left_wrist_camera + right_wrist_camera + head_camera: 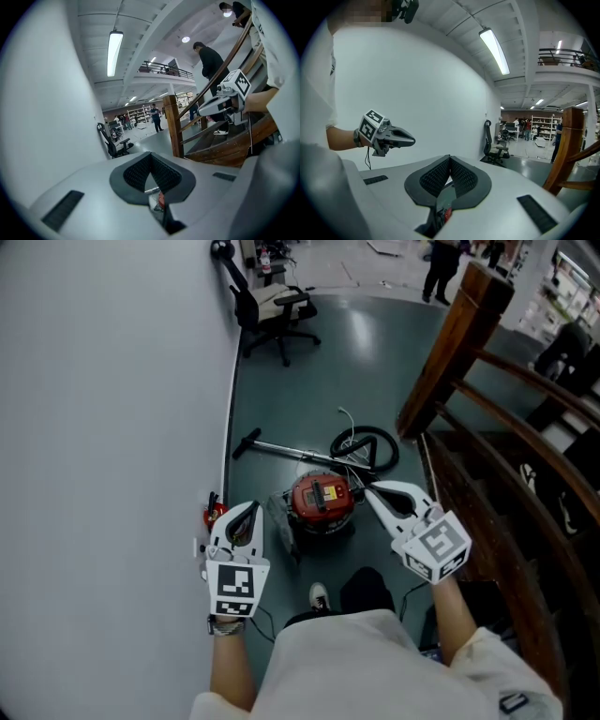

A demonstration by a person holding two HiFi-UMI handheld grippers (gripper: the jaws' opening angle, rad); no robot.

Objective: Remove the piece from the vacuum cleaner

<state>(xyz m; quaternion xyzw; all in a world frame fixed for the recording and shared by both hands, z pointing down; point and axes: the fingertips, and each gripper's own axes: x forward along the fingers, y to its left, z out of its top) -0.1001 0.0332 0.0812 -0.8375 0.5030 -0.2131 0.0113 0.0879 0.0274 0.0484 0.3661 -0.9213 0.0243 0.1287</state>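
A red canister vacuum cleaner (322,502) stands on the grey-green floor, seen from above in the head view. Its black hose (367,448) coils behind it and a metal wand (281,450) lies to the back left. My left gripper (246,509) hangs left of the canister, shut and holding nothing. To the canister's right, my right gripper (367,488) is also shut and holds nothing. Neither touches the vacuum. In the left gripper view the pads (140,171) meet at the tip; a sliver of red shows below them. The right gripper view's pads (461,176) likewise meet.
A white wall (112,427) runs along the left. A wooden stair rail and post (450,352) rise at the right. A black office chair (272,307) stands at the back, people (441,268) beyond it. My shoe (320,596) is near the canister.
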